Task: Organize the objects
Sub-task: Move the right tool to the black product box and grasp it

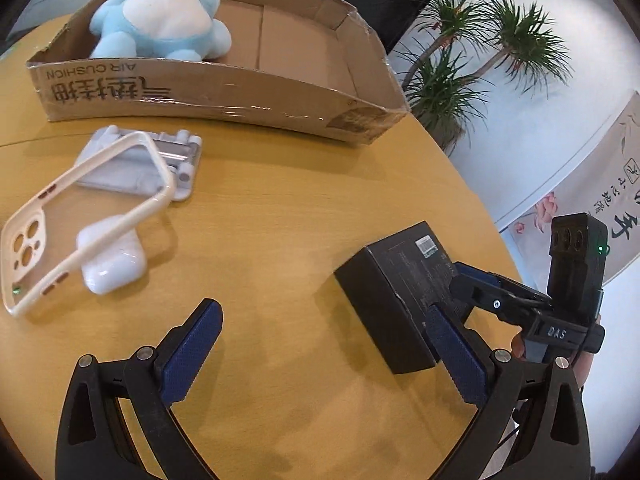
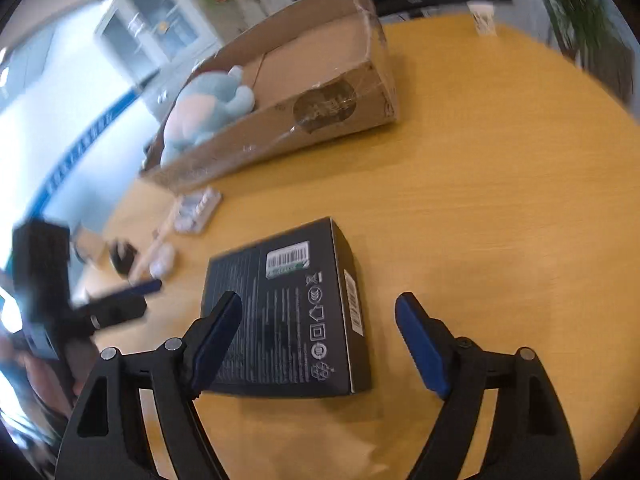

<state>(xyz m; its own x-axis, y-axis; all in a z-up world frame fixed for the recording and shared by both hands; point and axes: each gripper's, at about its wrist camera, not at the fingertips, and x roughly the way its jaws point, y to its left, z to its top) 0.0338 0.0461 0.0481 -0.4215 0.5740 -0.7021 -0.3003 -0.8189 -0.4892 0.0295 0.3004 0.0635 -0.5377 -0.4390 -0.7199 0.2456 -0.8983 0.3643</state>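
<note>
Room: wooden bench [image 1: 304, 208], potted plants [image 1: 472, 52] behind it
Right gripper [image 2: 318, 344]: mine, spread wide around the near end of the black box [image 2: 288, 316], pads not touching it that I can see
Left gripper [image 1: 320, 344]: mine too, spread, nothing in it, black box just off its right finger
Clutter: phone case [image 1: 84, 216] leaning on a white earbud case [image 1: 114, 262], grey stand [image 1: 160, 160] behind
Cardboard box [image 1: 240, 92]: far side, blue plush toy [image 1: 160, 20] inside

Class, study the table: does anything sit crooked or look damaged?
Yes. The phone case lies tilted, propped across the earbud case and the stand instead of flat. The carton has torn, taped edges.
</note>
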